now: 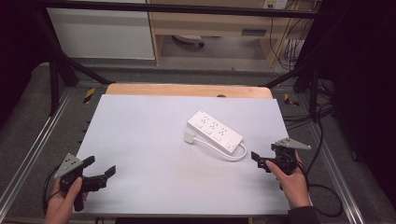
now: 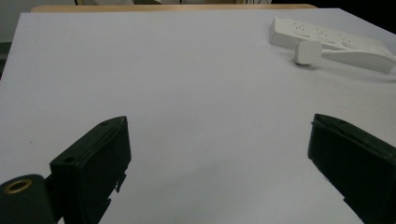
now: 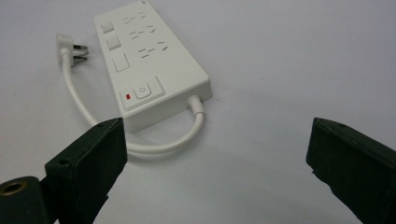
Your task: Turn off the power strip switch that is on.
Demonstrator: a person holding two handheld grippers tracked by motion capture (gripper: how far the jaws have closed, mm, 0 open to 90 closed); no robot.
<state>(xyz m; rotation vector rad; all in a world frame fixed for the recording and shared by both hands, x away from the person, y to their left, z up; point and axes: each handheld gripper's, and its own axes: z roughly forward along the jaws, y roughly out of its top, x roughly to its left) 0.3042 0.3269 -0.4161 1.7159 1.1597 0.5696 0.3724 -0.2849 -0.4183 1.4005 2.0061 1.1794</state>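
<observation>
1. One white power strip lies flat on the worktop, right of the middle and set at a slant.
2. The right gripper view shows three rows of sockets on its top face, three blank square covers beside them, and one power button with a small red mark next to it at the near end.
3. One short white cord leaves the near end of the strip, curls in a loop along its side and ends in one plug, which lies on the worktop just beside the strip.
4. There are two grippers. The left gripper rests at the near left part of the worktop, its jaws spread wide with nothing between them, well apart from the strip.
5. The right gripper sits near the right edge, also spread wide and holding nothing, close to the button end of the strip and the cord loop without touching either.
6. Nothing lies between either gripper and the strip.
7. A bare strip of wood runs along the far edge, and black frame bars stand around it.
</observation>
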